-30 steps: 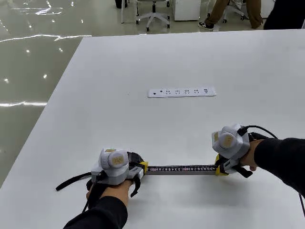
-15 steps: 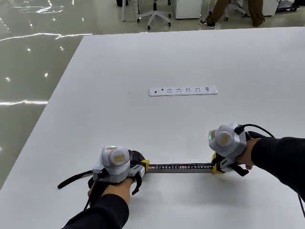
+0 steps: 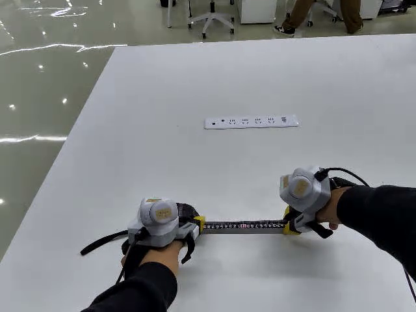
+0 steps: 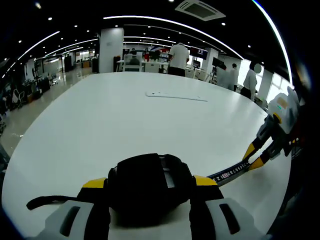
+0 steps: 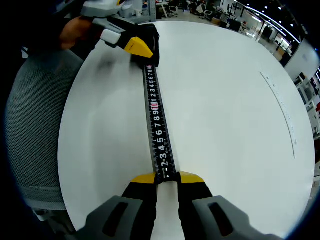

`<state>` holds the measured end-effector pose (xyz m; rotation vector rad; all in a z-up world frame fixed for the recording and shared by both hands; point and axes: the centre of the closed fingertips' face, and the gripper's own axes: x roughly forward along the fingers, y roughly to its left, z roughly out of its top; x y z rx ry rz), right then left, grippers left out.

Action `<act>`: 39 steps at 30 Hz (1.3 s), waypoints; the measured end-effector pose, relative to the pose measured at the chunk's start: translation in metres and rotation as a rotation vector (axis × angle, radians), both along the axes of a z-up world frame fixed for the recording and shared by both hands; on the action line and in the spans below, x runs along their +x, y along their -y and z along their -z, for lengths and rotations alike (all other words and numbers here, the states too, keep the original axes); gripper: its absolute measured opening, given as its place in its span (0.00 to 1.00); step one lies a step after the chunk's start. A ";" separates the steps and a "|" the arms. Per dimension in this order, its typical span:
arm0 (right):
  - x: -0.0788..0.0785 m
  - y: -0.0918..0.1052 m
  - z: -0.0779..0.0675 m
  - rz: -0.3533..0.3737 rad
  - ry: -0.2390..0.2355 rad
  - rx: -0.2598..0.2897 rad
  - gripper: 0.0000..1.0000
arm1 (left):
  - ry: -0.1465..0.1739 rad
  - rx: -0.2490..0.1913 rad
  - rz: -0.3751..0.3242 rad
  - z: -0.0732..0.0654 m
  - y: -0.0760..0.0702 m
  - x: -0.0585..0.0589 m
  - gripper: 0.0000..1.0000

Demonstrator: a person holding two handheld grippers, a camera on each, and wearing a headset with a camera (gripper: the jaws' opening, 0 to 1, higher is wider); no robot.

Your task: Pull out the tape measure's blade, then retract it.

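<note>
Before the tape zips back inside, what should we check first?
1. The left gripper is shut around the black tape measure case: ok.
2. The right gripper pinches the end of the blade: ok.
3. The blade runs straight between the two grippers, with no kink or twist: ok.
4. Nothing lies along the blade's way back. The power strip sits well away, farther up the table: ok.
5. The lock on the case is off: cannot tell, because the gripper hides it.
</note>
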<state>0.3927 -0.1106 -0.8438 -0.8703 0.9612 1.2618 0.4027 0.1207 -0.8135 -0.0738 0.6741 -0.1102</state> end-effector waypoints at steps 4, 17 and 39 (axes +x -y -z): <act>0.000 -0.002 0.000 0.000 0.000 0.000 0.11 | 0.000 -0.001 0.000 0.000 0.000 0.000 0.61; 0.001 -0.011 0.000 0.006 0.000 0.005 0.11 | -0.003 -0.003 -0.001 0.001 -0.001 0.001 0.61; 0.000 -0.028 0.001 0.009 0.002 0.026 0.11 | -0.008 -0.015 -0.003 0.000 -0.003 0.000 0.61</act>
